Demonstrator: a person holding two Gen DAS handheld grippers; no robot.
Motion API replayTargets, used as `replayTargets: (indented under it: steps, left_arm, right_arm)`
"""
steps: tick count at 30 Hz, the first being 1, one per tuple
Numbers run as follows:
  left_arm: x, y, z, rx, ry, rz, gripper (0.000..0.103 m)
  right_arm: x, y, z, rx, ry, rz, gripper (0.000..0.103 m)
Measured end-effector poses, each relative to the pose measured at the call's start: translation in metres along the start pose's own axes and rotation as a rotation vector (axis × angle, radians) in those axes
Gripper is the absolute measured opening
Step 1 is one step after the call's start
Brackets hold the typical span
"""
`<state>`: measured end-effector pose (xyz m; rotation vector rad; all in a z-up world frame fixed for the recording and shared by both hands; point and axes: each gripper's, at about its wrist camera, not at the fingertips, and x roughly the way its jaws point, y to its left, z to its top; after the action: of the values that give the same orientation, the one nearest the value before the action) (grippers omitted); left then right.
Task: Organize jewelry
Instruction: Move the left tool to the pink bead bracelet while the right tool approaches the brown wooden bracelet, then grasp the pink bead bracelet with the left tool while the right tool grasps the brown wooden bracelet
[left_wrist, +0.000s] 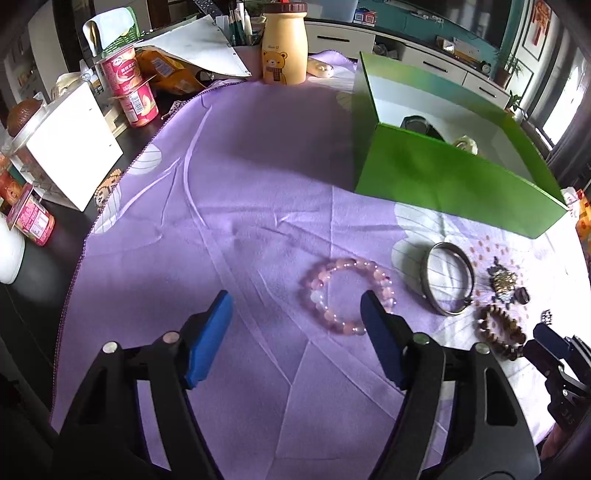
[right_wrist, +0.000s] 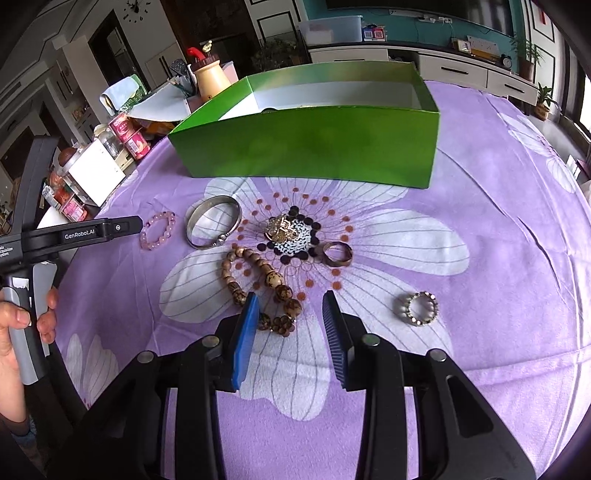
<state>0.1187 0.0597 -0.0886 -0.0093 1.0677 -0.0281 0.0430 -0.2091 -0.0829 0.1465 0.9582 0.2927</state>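
My left gripper (left_wrist: 295, 299) is open and empty, low over the purple cloth, with its right finger beside a pink bead bracelet (left_wrist: 349, 293). My right gripper (right_wrist: 291, 301) is open and empty, its fingers on either side of the near end of a brown wooden bead bracelet (right_wrist: 258, 288). A silver bangle (right_wrist: 213, 226), a gold brooch (right_wrist: 282, 229), a bronze ring (right_wrist: 337, 254) and a stone-set ring (right_wrist: 417, 308) lie on the cloth. The green box (right_wrist: 306, 147) stands open behind them, with a dark item (left_wrist: 415, 122) and a pale item (left_wrist: 466, 144) inside.
The purple flowered cloth (left_wrist: 240, 184) covers the table. At the left edge stand yogurt cups (left_wrist: 129, 88), a white box (left_wrist: 70, 147) and a yellow bear bottle (left_wrist: 284, 44). The left gripper's body (right_wrist: 74, 232) and the hand holding it show at left in the right wrist view.
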Motion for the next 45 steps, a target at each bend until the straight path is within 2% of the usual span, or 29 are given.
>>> replayTargets:
  steps: [4, 7, 13, 18, 26, 29, 31, 33, 38, 45]
  left_arm:
    - [0.009, -0.005, -0.001, 0.034, 0.005, 0.030, 0.065]
    - [0.015, -0.005, -0.001, 0.035, 0.012, 0.030, 0.059]
    - [0.020, -0.006, 0.001, 0.038, 0.012, 0.028, 0.057]
    - [0.022, -0.008, 0.001, 0.033, 0.013, 0.022, 0.054]
    - [0.017, -0.009, -0.004, 0.026, 0.016, 0.014, 0.051]
    - [0.015, -0.010, -0.006, 0.028, 0.017, 0.003, 0.037]
    - [0.014, -0.010, -0.006, 0.024, 0.019, -0.005, 0.022]
    - [0.013, -0.011, -0.007, 0.022, 0.019, -0.012, 0.016]
    - [0.011, -0.011, -0.009, 0.019, 0.015, -0.039, 0.009]
    - [-0.004, -0.012, -0.010, 0.026, -0.025, -0.084, 0.008]
  right_arm:
    - [0.011, 0.010, 0.001, -0.048, 0.012, -0.027, 0.034]
    - [0.015, 0.016, 0.003, -0.077, 0.013, -0.040, 0.029]
    - [0.022, 0.023, 0.005, -0.114, 0.011, -0.059, 0.026]
    - [0.023, 0.024, 0.005, -0.113, 0.007, -0.072, 0.011]
    - [0.020, 0.030, 0.002, -0.105, -0.007, -0.059, 0.010]
    - [0.013, 0.034, 0.004, -0.111, -0.025, -0.058, 0.010]
    - [0.007, 0.034, 0.005, -0.112, -0.041, -0.058, 0.010]
    - [0.001, 0.034, 0.006, -0.108, -0.056, -0.054, 0.010]
    - [-0.008, 0.033, 0.005, -0.108, -0.082, -0.063, 0.010]
    - [-0.018, 0.035, 0.008, -0.107, -0.109, -0.056, 0.010]
